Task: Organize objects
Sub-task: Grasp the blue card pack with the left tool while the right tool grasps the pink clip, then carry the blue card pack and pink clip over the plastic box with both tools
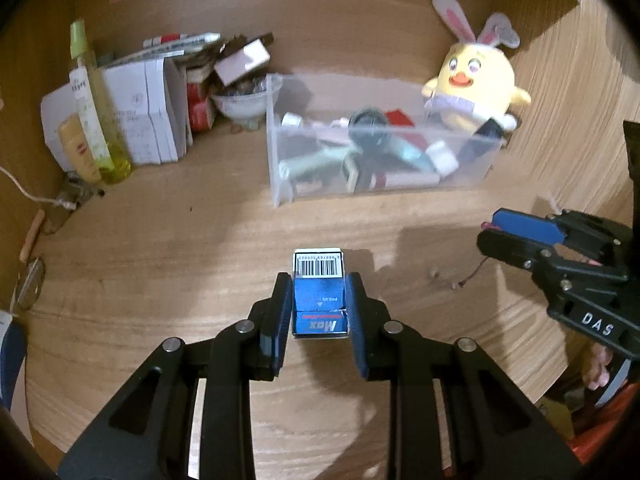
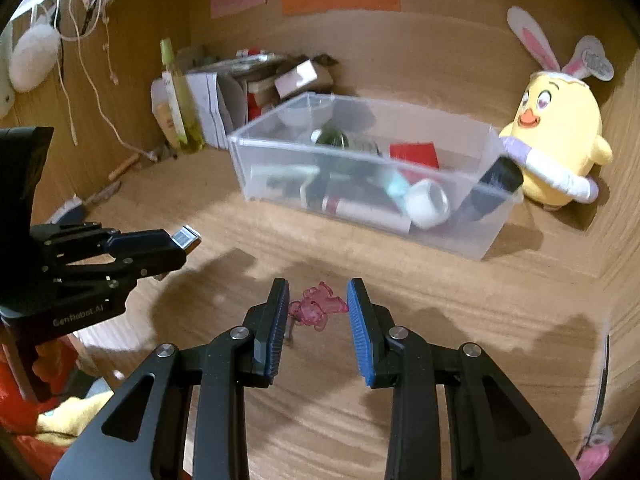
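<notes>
My left gripper (image 1: pixel 319 285) is shut on a small blue staple box (image 1: pixel 319 296) with a barcode end and "Max" on its lid, held just above the wooden desk (image 1: pixel 160 272). My right gripper (image 2: pixel 319 286) is shut on a translucent pink charm (image 2: pixel 316 306), which spans the gap between the blue pads with a thin cord dangling beneath. In the left wrist view the right gripper (image 1: pixel 490 236) shows side-on at the right. In the right wrist view the left gripper (image 2: pixel 176 246) shows at the left, with the box's end (image 2: pixel 187 238) poking out.
A clear plastic bin (image 2: pixel 240 148) holding several small items sits beyond both grippers. A yellow plush chick with rabbit ears (image 2: pixel 556 140) leans in the back right corner. White boxes (image 1: pixel 148 112), a tall green bottle (image 1: pixel 90 92) and clutter fill the back left.
</notes>
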Demonstrator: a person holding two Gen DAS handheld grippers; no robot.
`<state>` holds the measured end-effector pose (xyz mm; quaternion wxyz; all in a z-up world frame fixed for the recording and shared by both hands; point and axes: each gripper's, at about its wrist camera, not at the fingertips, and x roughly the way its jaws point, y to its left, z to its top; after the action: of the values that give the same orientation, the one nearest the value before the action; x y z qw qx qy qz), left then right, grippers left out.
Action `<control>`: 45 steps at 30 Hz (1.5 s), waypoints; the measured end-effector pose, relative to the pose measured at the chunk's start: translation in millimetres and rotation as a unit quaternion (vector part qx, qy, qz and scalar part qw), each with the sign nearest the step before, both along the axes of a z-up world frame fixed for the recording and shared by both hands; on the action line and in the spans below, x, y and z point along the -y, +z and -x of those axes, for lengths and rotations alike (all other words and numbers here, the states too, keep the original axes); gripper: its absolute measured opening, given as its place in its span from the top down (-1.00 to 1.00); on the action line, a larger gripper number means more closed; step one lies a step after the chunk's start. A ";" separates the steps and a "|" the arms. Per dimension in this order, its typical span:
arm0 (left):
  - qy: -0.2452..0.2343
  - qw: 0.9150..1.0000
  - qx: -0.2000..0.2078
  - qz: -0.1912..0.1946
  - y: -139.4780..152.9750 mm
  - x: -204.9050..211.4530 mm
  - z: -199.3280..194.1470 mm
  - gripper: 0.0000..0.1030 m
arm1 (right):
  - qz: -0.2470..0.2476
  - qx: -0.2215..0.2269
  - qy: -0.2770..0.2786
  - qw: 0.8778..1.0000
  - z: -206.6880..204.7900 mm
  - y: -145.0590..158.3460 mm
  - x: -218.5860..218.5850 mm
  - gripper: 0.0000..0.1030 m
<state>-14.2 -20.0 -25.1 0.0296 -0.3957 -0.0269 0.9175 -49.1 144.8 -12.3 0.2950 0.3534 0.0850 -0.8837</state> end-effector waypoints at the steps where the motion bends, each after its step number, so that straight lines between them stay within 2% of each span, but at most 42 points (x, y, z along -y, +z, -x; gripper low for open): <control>1: 0.001 1.000 -0.004 -0.004 3.2 0.1 1.5 0.48 | 0.003 -0.004 0.000 1.000 0.6 2.8 -0.1 0.47; 15: 0.004 0.998 -0.049 -0.024 41.1 -7.8 27.2 0.48 | 0.040 -0.049 -0.004 0.998 23.1 41.2 -8.3 0.47; 26: -0.012 0.995 -0.086 -0.042 66.9 -15.7 49.0 0.48 | 0.043 -0.079 -0.032 0.995 47.5 65.9 -17.0 0.47; 37: -0.017 0.993 -0.110 -0.033 85.0 -24.8 76.5 0.48 | 0.050 -0.114 -0.055 0.991 72.0 95.4 -20.5 0.47; 45: -0.019 0.993 -0.113 -0.036 87.9 -25.3 95.4 0.48 | 0.052 -0.143 -0.066 0.986 89.7 120.1 -18.5 0.47</control>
<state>-109.6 5.3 62.8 0.0642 -0.2889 -0.0483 0.9540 -138.7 163.3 107.7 0.2391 0.2124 0.0569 -0.9458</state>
